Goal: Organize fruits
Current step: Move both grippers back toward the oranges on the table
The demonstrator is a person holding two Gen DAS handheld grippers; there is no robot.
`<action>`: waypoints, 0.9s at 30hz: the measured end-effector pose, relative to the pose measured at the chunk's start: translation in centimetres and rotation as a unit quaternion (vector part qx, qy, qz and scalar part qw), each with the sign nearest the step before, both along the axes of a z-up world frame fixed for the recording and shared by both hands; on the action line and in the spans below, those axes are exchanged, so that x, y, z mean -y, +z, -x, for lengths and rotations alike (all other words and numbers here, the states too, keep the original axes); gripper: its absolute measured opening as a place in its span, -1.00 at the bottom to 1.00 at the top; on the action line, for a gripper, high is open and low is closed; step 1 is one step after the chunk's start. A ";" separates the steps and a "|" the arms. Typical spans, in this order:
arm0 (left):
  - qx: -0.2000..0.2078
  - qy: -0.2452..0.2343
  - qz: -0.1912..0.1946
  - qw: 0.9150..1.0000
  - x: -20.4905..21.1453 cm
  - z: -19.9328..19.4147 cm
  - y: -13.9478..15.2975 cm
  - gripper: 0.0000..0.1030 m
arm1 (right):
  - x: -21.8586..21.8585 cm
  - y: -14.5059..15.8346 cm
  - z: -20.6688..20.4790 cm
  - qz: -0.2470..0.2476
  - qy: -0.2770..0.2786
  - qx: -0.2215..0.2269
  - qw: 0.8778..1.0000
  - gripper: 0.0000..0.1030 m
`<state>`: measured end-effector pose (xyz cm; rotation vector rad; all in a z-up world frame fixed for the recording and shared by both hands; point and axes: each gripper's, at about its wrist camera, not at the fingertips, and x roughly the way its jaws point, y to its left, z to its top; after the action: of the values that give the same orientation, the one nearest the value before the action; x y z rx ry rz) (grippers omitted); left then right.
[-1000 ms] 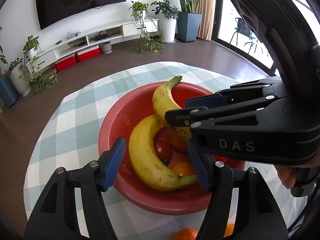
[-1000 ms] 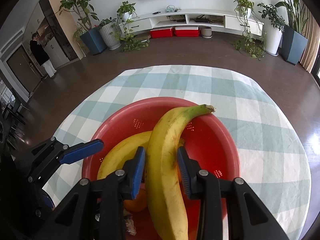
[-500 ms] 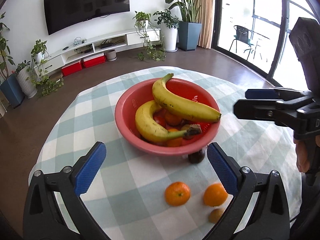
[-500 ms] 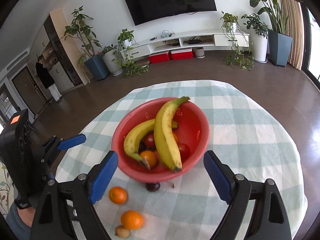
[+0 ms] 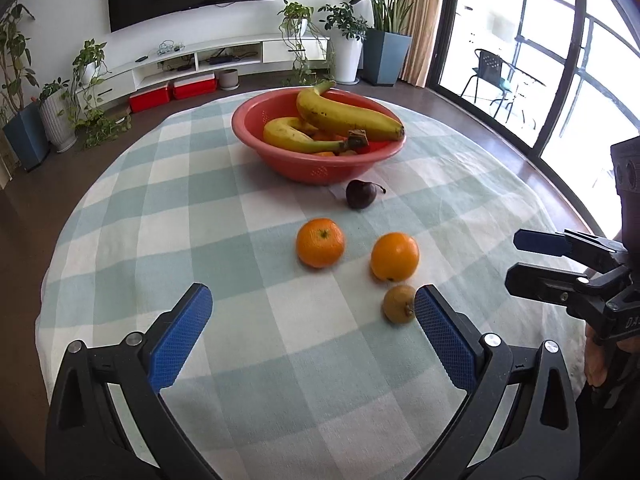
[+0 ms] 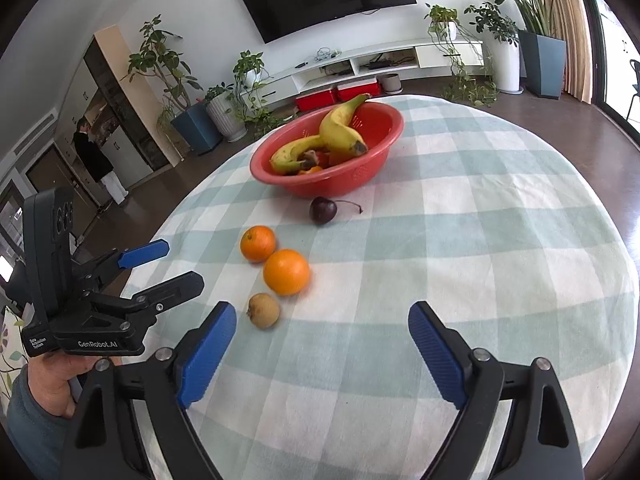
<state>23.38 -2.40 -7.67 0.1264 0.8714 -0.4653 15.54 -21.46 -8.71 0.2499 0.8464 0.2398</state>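
On the tabletop (image 5: 132, 216), round, under a pale green and white checked cloth:
Bowl: red bowl (image 5: 276, 152) toward the far side of the tabletop; holds two bananas (image 5: 348, 118) crossed over each other, with small orange and red fruit only partly seen beneath them.
Cherry: dark cherry (image 5: 360, 194) with stem, on the cloth just beside the near wall of the bowl; I cannot tell if it touches.
Oranges: two oranges, one (image 5: 320, 242) to the left and one (image 5: 395, 256) to the right in the left wrist view, near each other but apart, on the near side of the cherry.
Brown fruit: small round brown fruit (image 5: 399, 303), just beside the right-hand orange, nearest the grippers.
Left gripper (image 5: 312, 340): jaws wide, nothing between them; above the near part of the tabletop, the blue right pad (image 5: 444, 340) close to the brown fruit.
Right gripper (image 6: 320, 354): jaws wide, holding nothing; over the near edge of the cloth, the brown fruit just ahead of its left pad (image 6: 206, 354).
All loose fruit: outside the bowl, clustered between bowl and grippers.
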 end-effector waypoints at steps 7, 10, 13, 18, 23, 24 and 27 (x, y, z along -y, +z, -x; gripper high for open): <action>-0.019 -0.013 0.000 1.000 0.4 0.5 -0.8 0.99 | 0.3 0.4 0.4 0.001 -0.011 -0.003 1.000 0.51; -0.022 -0.012 0.000 1.000 0.2 -0.5 -0.6 0.99 | 0.3 0.2 0.3 0.005 -0.010 -0.007 1.000 0.49; -0.017 -0.016 -0.008 1.000 0.2 -2.1 0.0 0.99 | 0.1 -0.2 0.1 0.006 -0.007 -0.014 1.000 0.45; -0.030 -0.060 -0.047 0.997 1.8 -5.2 -0.1 0.78 | -0.3 -0.6 0.0 0.010 0.001 -0.021 1.000 0.44; -0.051 -0.075 -0.068 0.994 2.5 -7.8 -1.2 0.26 | 0.1 -0.9 -0.1 0.008 -0.002 -0.027 1.000 0.43; -0.053 -0.075 -0.069 0.993 2.5 -8.1 -1.5 0.26 | 0.2 -1.0 -0.1 0.008 -0.003 -0.029 1.000 0.43; -0.060 -0.082 -0.076 0.992 3.0 -8.6 -2.4 0.26 | 0.3 -1.2 -0.3 0.009 -0.001 -0.030 0.999 0.43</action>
<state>31.95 -5.36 -10.08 0.3145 1.0192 -0.5638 15.89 -21.73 -9.88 0.2431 0.9080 0.2237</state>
